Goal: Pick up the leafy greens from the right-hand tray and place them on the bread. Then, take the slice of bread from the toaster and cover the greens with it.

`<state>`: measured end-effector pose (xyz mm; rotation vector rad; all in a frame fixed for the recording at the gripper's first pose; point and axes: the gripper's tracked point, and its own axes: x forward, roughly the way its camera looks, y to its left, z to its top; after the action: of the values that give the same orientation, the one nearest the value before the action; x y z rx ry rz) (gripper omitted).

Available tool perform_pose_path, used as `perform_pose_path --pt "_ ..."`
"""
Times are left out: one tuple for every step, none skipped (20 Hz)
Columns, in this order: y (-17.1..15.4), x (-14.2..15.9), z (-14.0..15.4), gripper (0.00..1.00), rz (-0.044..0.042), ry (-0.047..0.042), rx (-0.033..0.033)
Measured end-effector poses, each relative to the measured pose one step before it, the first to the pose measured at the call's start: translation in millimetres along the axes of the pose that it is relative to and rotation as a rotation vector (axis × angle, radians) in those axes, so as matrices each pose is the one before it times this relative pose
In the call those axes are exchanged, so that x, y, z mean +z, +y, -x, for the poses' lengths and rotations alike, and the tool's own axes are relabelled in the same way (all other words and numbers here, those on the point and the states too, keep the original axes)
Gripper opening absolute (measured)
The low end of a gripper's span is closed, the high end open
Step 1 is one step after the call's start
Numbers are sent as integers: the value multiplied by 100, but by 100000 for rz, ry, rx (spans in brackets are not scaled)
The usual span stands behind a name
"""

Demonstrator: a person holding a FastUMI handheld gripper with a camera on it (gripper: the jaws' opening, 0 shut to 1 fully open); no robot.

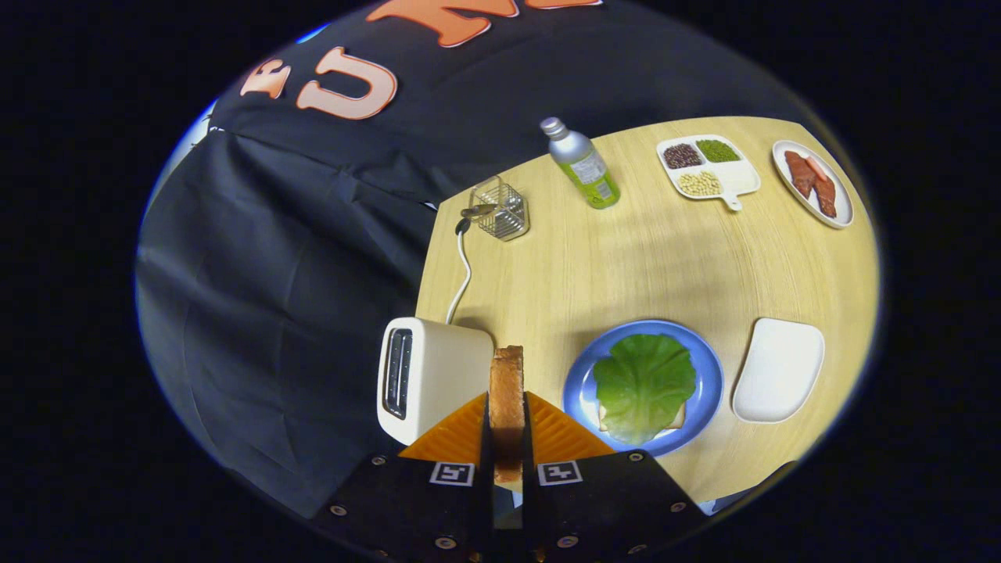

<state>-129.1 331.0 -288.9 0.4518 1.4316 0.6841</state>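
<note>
**Toast clamped edge-on, greens lying on the plated bread**

My gripper (507, 426) is clenched on the slice of toast (507, 391): both fingers press its flat faces, so the slice stands upright between them, its browned crust edge toward the camera. Just to the left of the fingers sits the white toaster (426, 383), with its slot side facing left and its cord (464, 274) running away across the wooden table (626, 258).

To the right of the fingers is the blue plate (708, 383). On it lies the leafy green (644, 385), spread flat over the lower slice of bread (679, 416), which peeks out at the leaf's near corners. Beside the plate, further right, is the white tray (778, 369).

Beyond these, a small wire basket (502, 209) stands at the cord's far end, and a metal bottle (583, 164) stands nearby. Well beyond are a divided dish (743, 181) of beans and a plate of meat strips (813, 185).
</note>
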Motion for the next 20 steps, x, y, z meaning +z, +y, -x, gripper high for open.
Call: perform_pose_path --pt "-1039 -201 -318 15 -1049 -8 -315" --pt "-960 143 -243 15 -636 36 -137" --pt "-787 -365 -317 15 -676 -123 59" --pt "-721 -22 -429 15 51 -211 399" --pt "-657 -127 -409 15 -26 -290 159" --pt "-633 -199 -471 15 108 406 938" --pt "-728 -327 -635 15 -514 476 302" --pt "-731 -317 -580 15 -759 1072 378" --pt "-704 -295 -472 15 -1068 216 371" --pt "-648 -146 -426 15 -422 367 353" --pt "-585 -190 -424 15 -236 -163 324" --pt "-598 111 -440 15 151 -17 -557" --pt "-598 -153 -73 15 505 -384 -1351" --pt "-800 42 -155 15 1035 -389 -2193" --pt "-618 -85 -50 15 1238 -122 -2329" --pt "-471 -3 -68 17 1303 -46 -1651" --pt "-240 -109 -64 17 1666 -534 -1290" --pt "-461 90 -77 20 1688 -850 -1914" --pt "-365 82 127 25 1584 -1101 -1538" --pt "-251 158 154 36 1074 -980 -1094"
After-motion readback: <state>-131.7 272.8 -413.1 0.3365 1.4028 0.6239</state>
